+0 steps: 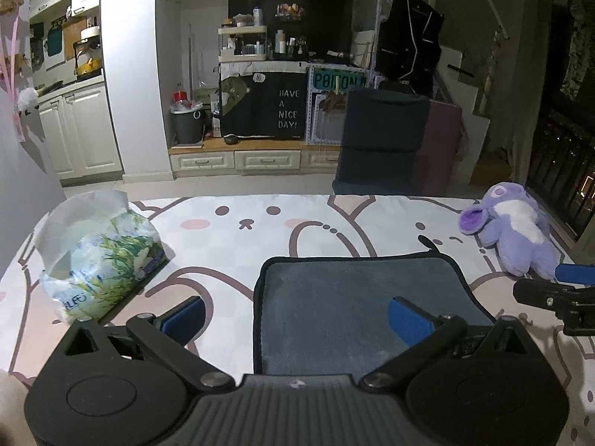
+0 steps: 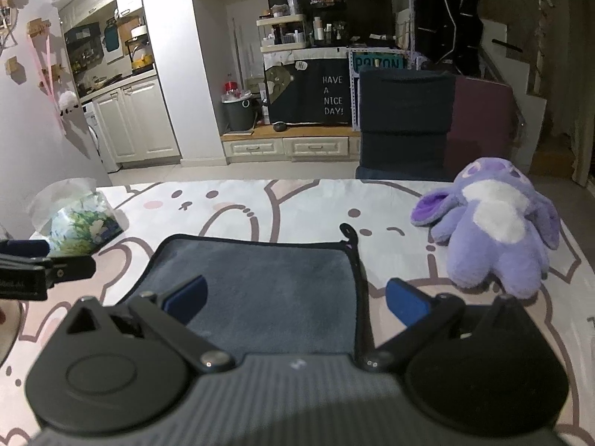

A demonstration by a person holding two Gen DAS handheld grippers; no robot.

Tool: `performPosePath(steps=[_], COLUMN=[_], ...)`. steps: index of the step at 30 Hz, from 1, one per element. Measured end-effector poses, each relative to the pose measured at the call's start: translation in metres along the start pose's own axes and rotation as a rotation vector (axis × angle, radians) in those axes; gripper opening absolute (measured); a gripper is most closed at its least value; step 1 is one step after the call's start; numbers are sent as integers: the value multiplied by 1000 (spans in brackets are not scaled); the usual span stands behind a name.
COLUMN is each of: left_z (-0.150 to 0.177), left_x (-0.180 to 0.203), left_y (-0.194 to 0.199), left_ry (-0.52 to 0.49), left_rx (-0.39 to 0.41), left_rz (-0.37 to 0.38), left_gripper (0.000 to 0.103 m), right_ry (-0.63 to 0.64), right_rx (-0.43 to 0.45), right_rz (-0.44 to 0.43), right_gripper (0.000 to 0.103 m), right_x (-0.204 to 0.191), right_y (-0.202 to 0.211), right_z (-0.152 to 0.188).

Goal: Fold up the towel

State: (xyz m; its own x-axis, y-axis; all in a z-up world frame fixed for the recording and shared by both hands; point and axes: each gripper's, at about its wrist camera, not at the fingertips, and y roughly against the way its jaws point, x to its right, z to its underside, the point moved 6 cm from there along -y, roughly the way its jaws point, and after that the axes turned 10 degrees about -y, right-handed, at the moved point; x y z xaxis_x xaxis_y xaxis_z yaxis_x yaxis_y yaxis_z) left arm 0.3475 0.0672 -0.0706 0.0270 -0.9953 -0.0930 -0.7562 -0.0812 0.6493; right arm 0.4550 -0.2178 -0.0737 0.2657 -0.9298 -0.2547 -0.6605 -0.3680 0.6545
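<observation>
behind the bed (image 1: 230, 256) you face a kitchen wall with white cabinets and a dark cloth reading "have a nice day!". on the cartoon sheet you have one towel (image 1: 357, 297), one tissue pack (image 1: 100, 260) and one plush (image 1: 517, 230). the towel is grey with a dark border, lying flat in a roughly square fold, so no clear long axis shows; its hanging loop (image 2: 349, 232) sticks out from the far right corner, pointing away from you. the tissue pack sits left of the towel, the plush right of it, both apart from it. your left gripper (image 1: 297, 316) straddles the towel's left edge, fingers spread wide, holding nothing. your right gripper (image 2: 295, 297) straddles its right edge, fingers likewise spread and empty.
</observation>
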Motion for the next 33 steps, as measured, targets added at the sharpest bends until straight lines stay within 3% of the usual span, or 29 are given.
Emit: performPosePath(steps=[15, 33], left_z=[11, 16], left_x=[0, 11], left_y=[41, 97], left_ry=[-2, -25], left_rx=[14, 65], left_rz=[-26, -6], left_gripper=[103, 103], right_ry=[-2, 5], right_rx=[45, 87], right_rz=[8, 11], right_gripper=[103, 103], right_x=[2, 0], right_y=[44, 99], right_z=[6, 21])
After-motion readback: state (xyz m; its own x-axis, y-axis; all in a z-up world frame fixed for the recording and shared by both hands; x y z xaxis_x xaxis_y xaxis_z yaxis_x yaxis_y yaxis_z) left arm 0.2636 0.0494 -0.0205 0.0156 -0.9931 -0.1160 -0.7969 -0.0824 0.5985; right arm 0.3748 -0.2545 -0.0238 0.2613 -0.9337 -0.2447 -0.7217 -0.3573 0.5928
